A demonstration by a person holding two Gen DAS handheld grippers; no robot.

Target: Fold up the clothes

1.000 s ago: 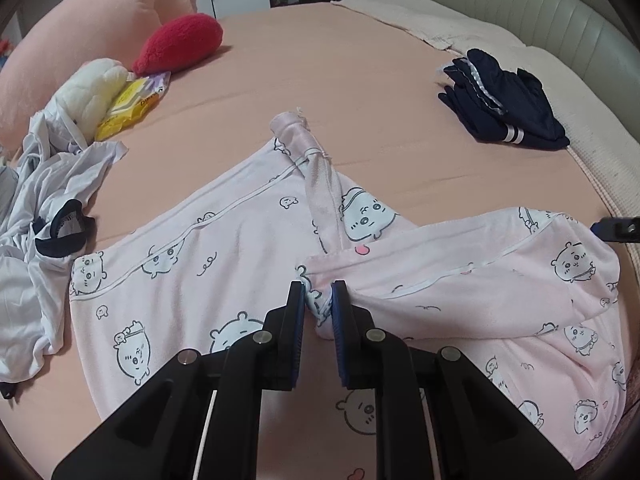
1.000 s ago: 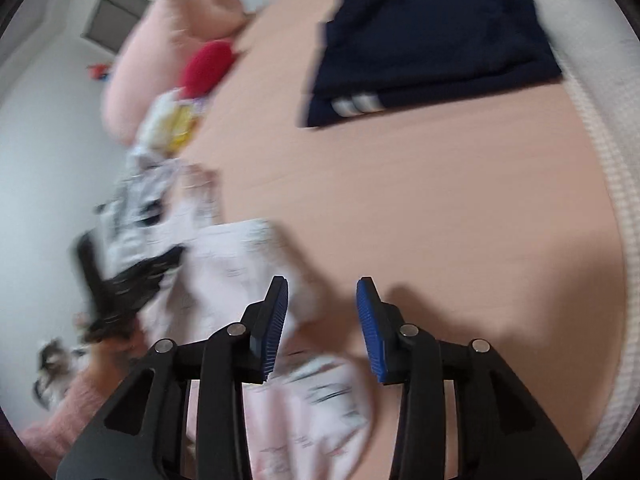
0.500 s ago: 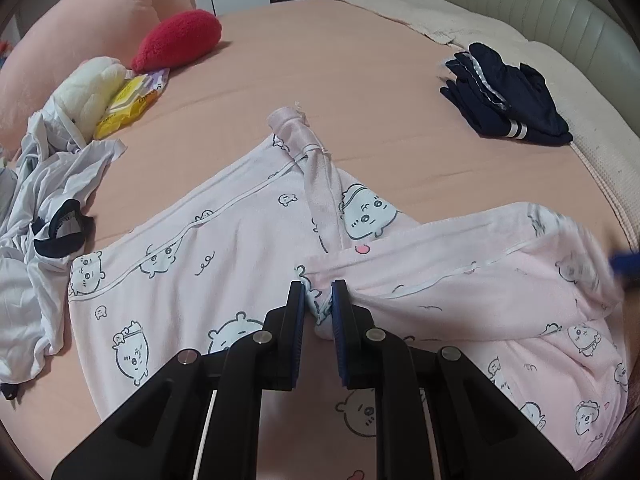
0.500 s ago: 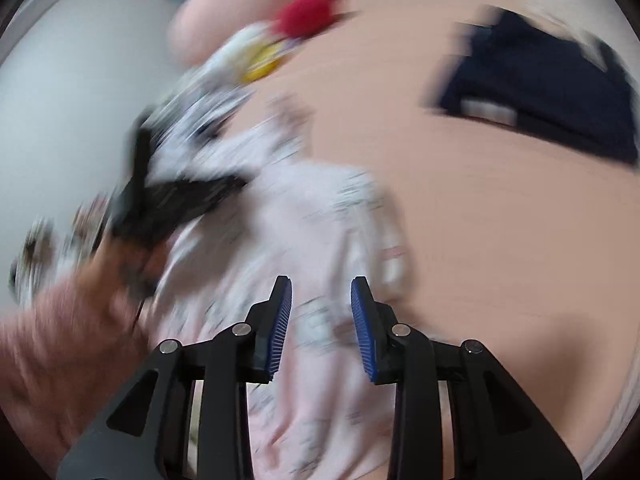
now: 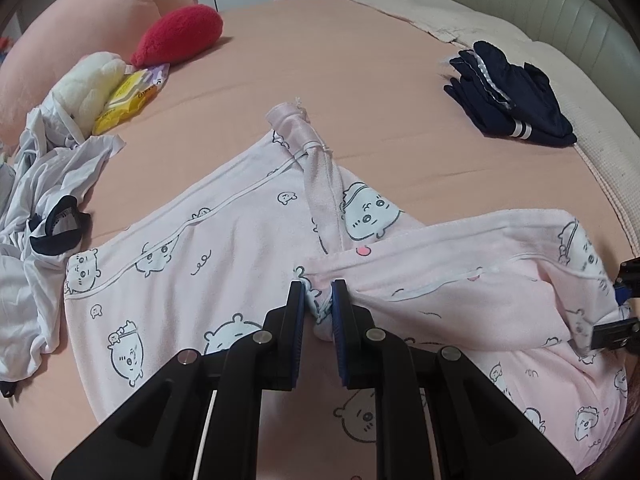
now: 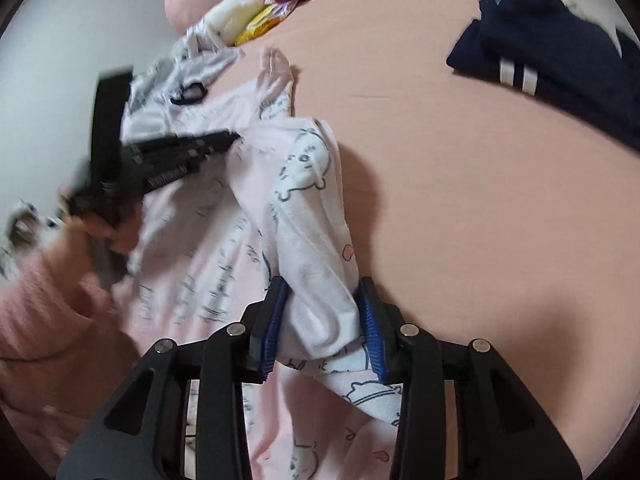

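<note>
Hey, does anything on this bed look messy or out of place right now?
Yes. A white garment with dark trim lies crumpled at the left edge of the bed, unlike the neatly folded navy clothes. A yellow packet and plush toys sit among the laundry.

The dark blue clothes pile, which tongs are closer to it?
Right. The right tongs are at the pink pajamas' edge nearest the dark blue clothes pile; the left tongs grip mid-garment, farther away.
</note>
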